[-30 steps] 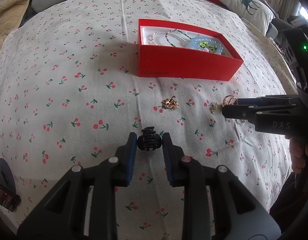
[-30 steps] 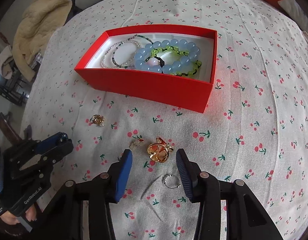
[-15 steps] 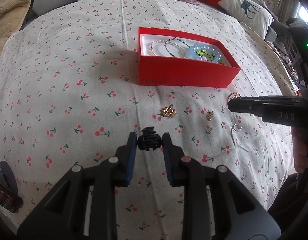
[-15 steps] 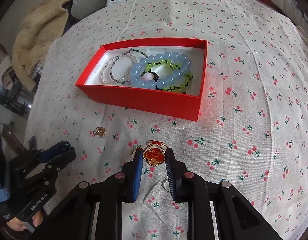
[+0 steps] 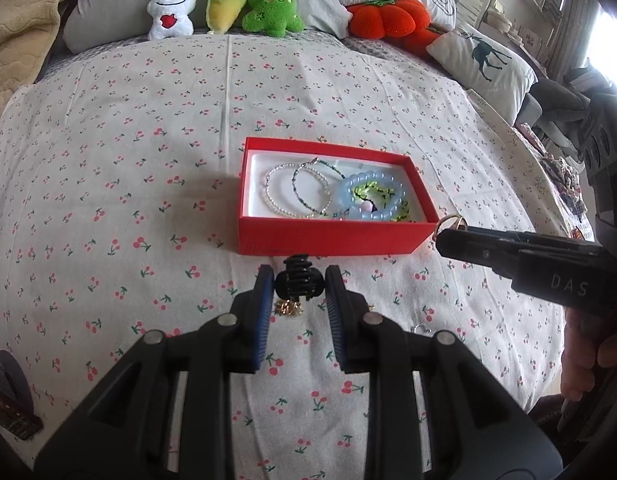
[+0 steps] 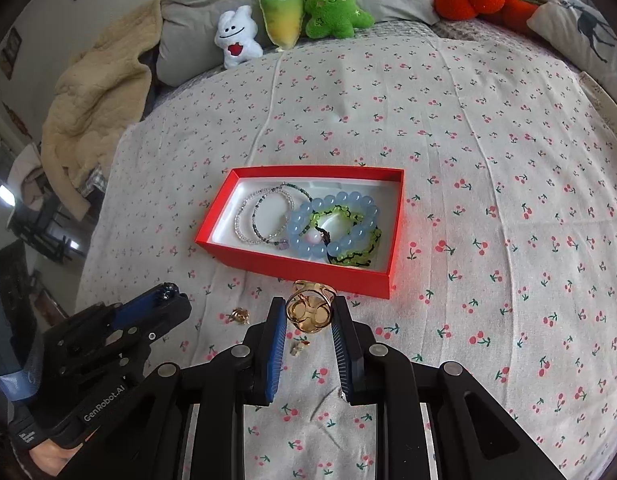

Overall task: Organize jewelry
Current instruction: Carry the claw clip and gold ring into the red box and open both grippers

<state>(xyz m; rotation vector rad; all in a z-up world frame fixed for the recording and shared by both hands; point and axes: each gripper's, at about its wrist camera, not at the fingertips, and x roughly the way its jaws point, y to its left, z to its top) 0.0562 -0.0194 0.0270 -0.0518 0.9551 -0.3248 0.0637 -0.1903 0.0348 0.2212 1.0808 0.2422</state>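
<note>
A red box (image 5: pixel 332 236) (image 6: pixel 304 270) with a white lining lies on the cherry-print bedsheet and holds beaded bracelets (image 5: pixel 368 200) (image 6: pixel 332 226). My left gripper (image 5: pixel 300 288) is shut on a black hair claw (image 5: pixel 299 280), held above the sheet just in front of the box. My right gripper (image 6: pixel 308 316) is shut on a gold ring (image 6: pixel 308 312) (image 5: pixel 452 222), held near the box's front right corner. A small gold piece (image 5: pixel 288 308) (image 6: pixel 239 315), a tiny gold earring (image 6: pixel 298 347) and a thin silver ring (image 5: pixel 422 330) lie loose on the sheet.
Plush toys (image 5: pixel 228 4) (image 6: pixel 292 16) and pillows (image 5: pixel 480 60) line the far edge of the bed. A beige blanket (image 6: pixel 92 108) is heaped at the far left. A dark object (image 5: pixel 8 400) sits at the left near edge.
Both grippers have risen and moved toward the red box, each carrying its piece. The right gripper closed on the gold ring and lifted it off the sheet.
</note>
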